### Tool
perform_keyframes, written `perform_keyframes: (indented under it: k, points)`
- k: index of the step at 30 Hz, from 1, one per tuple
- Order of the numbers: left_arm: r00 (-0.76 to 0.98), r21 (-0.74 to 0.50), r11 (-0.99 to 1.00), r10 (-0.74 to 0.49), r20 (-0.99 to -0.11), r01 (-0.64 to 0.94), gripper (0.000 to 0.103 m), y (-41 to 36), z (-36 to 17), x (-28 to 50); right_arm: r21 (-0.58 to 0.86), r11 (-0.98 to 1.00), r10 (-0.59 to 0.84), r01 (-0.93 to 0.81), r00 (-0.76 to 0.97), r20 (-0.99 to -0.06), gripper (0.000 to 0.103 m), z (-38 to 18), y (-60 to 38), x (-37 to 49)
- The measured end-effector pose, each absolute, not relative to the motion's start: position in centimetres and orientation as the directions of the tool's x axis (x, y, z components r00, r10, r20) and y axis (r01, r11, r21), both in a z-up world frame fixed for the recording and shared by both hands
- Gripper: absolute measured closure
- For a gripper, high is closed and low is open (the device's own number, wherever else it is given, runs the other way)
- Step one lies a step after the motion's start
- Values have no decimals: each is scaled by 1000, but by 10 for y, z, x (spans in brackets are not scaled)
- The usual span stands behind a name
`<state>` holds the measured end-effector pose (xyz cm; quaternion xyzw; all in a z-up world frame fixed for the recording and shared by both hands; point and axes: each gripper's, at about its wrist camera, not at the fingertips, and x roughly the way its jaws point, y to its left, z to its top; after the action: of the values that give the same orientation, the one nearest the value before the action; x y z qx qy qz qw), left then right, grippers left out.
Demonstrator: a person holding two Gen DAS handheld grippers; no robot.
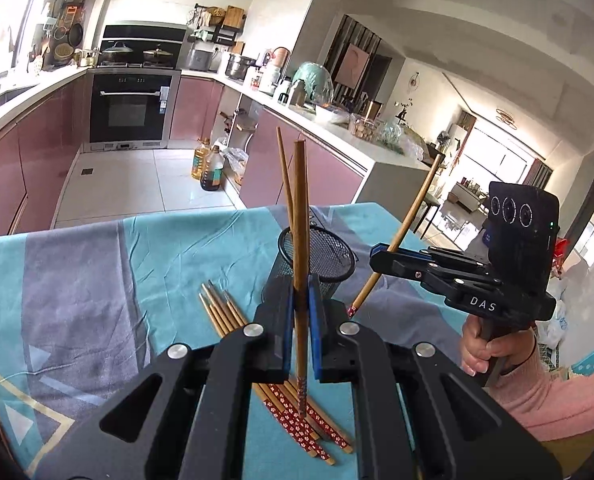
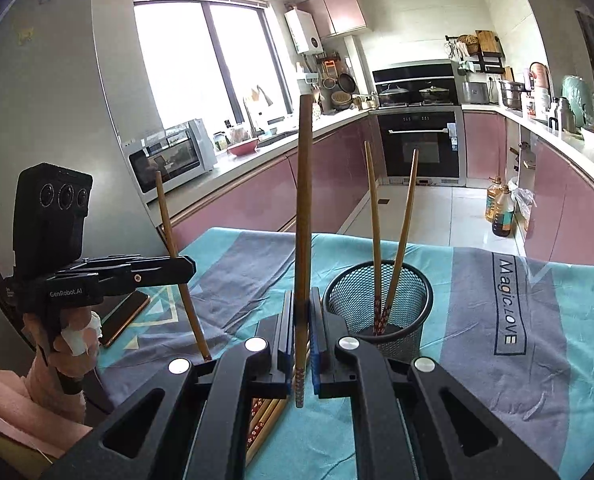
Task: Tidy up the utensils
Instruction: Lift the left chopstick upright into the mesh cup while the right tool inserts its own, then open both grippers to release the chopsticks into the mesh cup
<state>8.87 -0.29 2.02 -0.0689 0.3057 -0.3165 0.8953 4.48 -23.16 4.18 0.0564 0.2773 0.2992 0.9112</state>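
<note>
The desk (image 1: pixel 77 264) with its blue and grey cloth fills the lower half of both views. On it, near the centre, stands the black mesh holder (image 2: pixel 379 304), and two chopsticks (image 2: pixel 393 248) already lean inside it. A bundle of loose chopsticks (image 1: pixel 225 312) lies flat on the cloth, low in the left view, just under my claws. My left claw (image 1: pixel 301 320) is clenched on one chopstick (image 1: pixel 300 240), held nearly upright with the patterned end down. My right claw (image 2: pixel 302 340) grips another chopstick (image 2: pixel 303 220) the same way. To do this step well, I think each stick must come above the holder's rim with its lower end clear, and then go down one at a time, so that they do not knock the leaning pair.
</note>
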Motion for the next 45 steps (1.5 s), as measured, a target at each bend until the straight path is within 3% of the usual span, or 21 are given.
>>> perform_keyframes:
  k: [12,22,34,45]
  points:
    - [660,-318,765,-644,-388,559,96,-21,72,108,210,831,554,-514,734,-394,97,85,-249,52]
    - [711,-239,786,-618,-334,571,96,-45,108,120,177,860,510,-479,784,-354,97,104,-258,71]
    - [643,-207,800,-582,-499,563,96,-79,70,148,166,874,473,-456,722,-506,97,67,-246,102]
    - [564,-229,795,-570,-598,562,96,-86,30,179,215,870,471,-444,619,-628,96,39,-239,124]
